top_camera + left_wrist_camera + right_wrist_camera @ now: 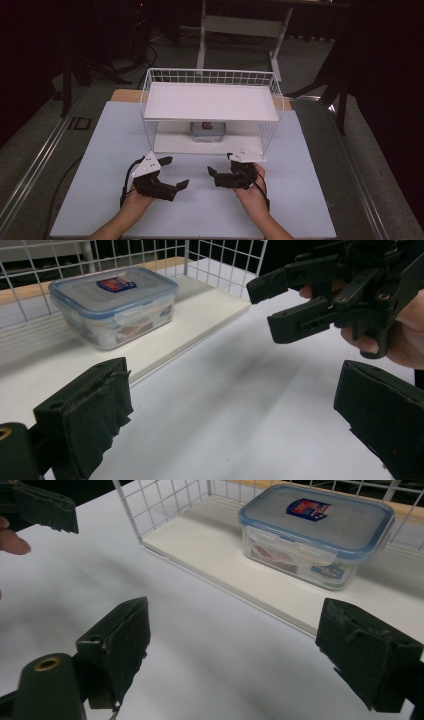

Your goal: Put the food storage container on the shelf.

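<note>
Beyond spread black fingers (pixel 115 645), a clear, blue-rimmed lidded container (pixel 315 535).

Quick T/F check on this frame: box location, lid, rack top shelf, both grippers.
1. The plastic box sits on the lower shelf of the wire rack. True.
2. The box has its lid off. False: the blue-rimmed lid is on it.
3. The rack's top shelf carries a second box. False: it is bare.
4. The right gripper holds the box. False: its jaws are open, apart from the box.
5. The left gripper is open, holding nothing. True.
</note>
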Demonstrator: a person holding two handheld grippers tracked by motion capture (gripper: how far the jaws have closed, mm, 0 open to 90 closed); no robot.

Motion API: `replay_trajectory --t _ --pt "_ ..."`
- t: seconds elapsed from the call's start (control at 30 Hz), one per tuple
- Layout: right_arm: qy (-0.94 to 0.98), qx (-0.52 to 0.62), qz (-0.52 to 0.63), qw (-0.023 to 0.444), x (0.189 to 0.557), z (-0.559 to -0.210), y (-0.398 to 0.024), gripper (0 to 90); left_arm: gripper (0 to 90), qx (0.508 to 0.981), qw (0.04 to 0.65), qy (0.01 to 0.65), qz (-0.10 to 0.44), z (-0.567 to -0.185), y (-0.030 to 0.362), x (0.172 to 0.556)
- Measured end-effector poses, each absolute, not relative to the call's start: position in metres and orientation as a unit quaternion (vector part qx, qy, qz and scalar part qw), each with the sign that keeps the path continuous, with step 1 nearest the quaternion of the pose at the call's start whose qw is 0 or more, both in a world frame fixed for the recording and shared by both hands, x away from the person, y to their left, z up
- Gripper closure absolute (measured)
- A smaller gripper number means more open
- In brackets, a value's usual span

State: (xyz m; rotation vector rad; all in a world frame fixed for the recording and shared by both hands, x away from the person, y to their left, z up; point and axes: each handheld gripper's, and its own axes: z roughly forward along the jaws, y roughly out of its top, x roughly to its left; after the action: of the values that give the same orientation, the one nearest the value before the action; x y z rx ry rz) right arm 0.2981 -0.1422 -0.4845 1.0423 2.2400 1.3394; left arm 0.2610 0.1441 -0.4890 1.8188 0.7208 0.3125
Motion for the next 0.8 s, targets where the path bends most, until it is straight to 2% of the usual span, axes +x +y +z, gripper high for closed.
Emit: replay_trajectory --t 0.6,0.8 --pt "0.770 0.357 0.497 0.178 0.270 -0.473 -0.175 16.1 2.9 0.773 0.536 0.311 0.134 -0.484 0.169 0.239" --pt "0.771 0.363 0.498 0.158 0.262 -0.477 -0.192 16.1 2.9 0.775 0.528 0.321 0.136 -0.489 0.181 0.232"
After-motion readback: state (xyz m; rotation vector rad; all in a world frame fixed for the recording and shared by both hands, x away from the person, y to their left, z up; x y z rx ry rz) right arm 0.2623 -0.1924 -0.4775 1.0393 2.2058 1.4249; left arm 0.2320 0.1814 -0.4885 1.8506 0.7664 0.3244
